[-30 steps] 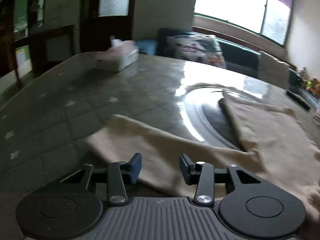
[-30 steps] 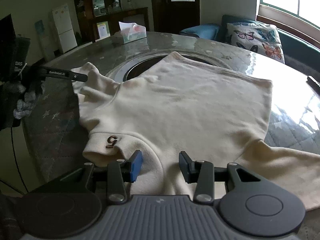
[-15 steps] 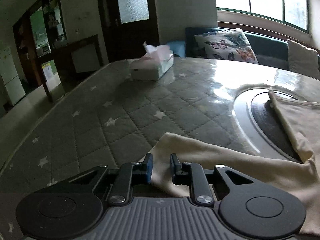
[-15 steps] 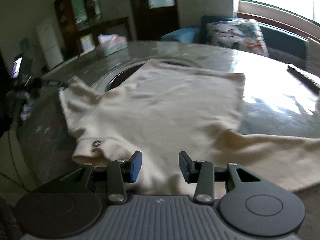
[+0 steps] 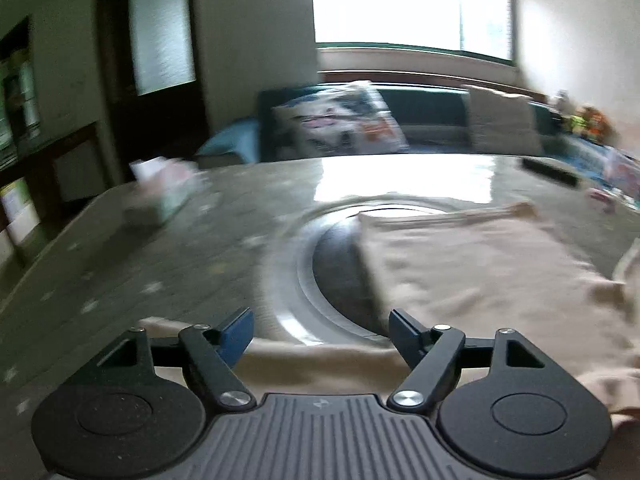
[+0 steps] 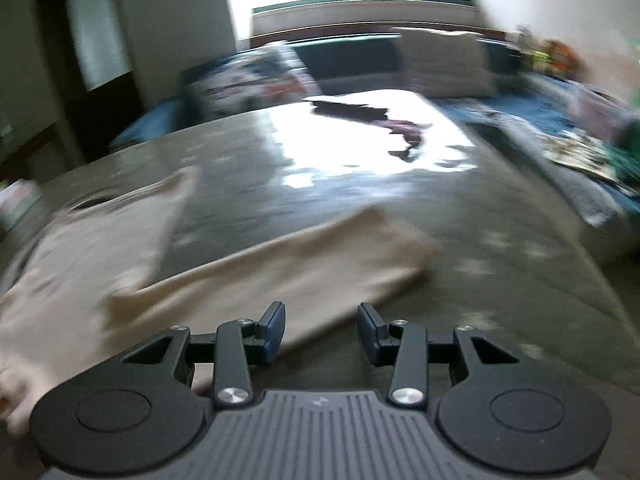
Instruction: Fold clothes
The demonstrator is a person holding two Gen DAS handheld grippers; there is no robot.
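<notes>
Right wrist view: the right tool point(image 6: 321, 326) hangs half-spread and empty just over the cream sweater's sleeve point(image 6: 280, 268), whose long axis runs slantwise toward the worktop's point(image 6: 500, 248) far right edge. The right hand looks nearer to it. Left tool point(image 5: 321, 330) is opening wide, gripping nothing, the sweater point(image 5: 472, 280) flat ahead toward the worktop's middle.
</notes>
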